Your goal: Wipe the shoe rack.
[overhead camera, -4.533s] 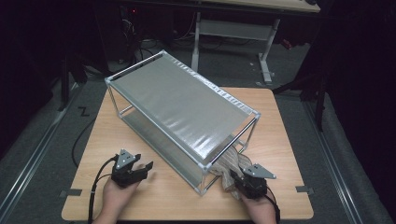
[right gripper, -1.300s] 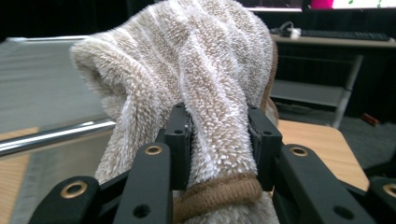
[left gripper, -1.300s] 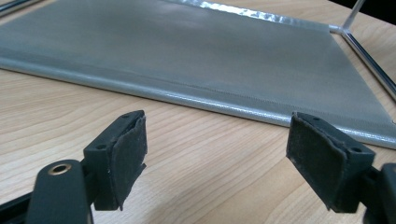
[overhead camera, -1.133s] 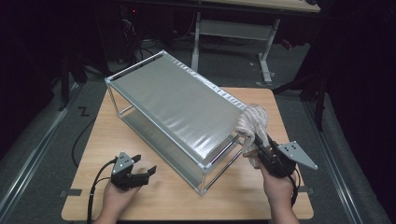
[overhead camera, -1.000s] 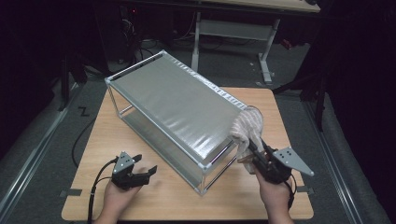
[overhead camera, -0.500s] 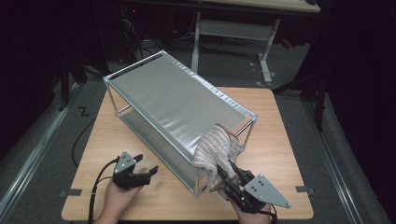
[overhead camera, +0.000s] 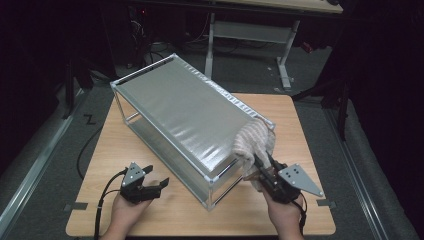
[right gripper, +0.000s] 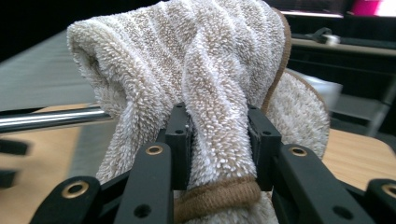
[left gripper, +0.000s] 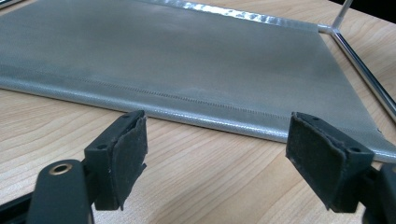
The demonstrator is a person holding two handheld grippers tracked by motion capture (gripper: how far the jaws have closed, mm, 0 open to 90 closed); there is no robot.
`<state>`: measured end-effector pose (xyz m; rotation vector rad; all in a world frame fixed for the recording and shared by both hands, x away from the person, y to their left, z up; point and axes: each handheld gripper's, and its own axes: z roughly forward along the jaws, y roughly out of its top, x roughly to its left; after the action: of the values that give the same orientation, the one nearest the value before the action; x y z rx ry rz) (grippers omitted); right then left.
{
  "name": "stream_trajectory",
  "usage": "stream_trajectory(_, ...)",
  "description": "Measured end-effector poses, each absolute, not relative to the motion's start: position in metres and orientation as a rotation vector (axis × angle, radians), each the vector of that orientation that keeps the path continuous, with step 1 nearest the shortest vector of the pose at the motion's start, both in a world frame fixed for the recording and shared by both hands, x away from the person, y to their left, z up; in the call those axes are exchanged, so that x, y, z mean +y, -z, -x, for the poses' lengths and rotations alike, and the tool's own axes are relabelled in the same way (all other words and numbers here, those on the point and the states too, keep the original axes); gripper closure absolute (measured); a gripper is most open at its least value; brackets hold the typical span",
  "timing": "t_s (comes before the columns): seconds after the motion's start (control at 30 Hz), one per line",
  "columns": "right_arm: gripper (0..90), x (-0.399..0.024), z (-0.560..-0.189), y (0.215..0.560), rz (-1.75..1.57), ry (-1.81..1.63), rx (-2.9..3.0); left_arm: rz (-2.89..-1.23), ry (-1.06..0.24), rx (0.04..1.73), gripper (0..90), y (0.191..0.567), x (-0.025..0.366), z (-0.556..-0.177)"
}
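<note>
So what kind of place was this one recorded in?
Most likely a lab or workshop set up for recording, not a home: a bare wooden table on grey carpet, a height-adjustable desk frame behind, cables trailing on the floor, and dark surroundings around a metal-framed rack.

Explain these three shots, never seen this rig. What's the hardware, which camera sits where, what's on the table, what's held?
No robot arm here: a person holds a hand-operated two-jaw gripper in each hand.

The high view looks down from a fixed camera above the person's side of the wooden table. The other two come from cameras riding on the grippers, looking along their black jaws.

On the table stands a metal-framed rack with grey fabric shelves, one on top and one low down.

The right gripper is shut on a beige striped towel, bunched between its pads in the right gripper view, at the rack's near right corner.

The left gripper is open and holds nothing. Its own view shows the jaws apart, above the tabletop and facing the lower shelf's edge.
</note>
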<state>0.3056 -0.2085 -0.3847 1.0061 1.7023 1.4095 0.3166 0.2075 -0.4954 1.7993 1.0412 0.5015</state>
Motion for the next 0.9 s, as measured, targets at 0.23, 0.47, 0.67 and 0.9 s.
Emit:
stream_trajectory(0.23, 67.9, -0.230, -0.326, 0.385, -1.097, -1.367, 1.632, -1.799, -0.502, 1.040, 20.9, 0.496, 0.208, -0.317)
stream_trajectory(0.47, 68.2, -0.215, -0.309, 0.388, -1.042, -1.406, 1.681, -1.798, -0.498, 1.044, 21.1, 0.496, 0.207, -0.317)
stream_trajectory(0.67, 68.1, -0.188, -0.279, 0.389, -0.933, -1.478, 1.742, -1.806, -0.498, 1.037, 21.4, 0.496, 0.206, -0.316)
stream_trajectory(0.9, 67.7, -0.162, -0.250, 0.387, -0.811, -1.538, 1.817, -1.818, -0.494, 1.026, 22.2, 0.497, 0.204, -0.316)
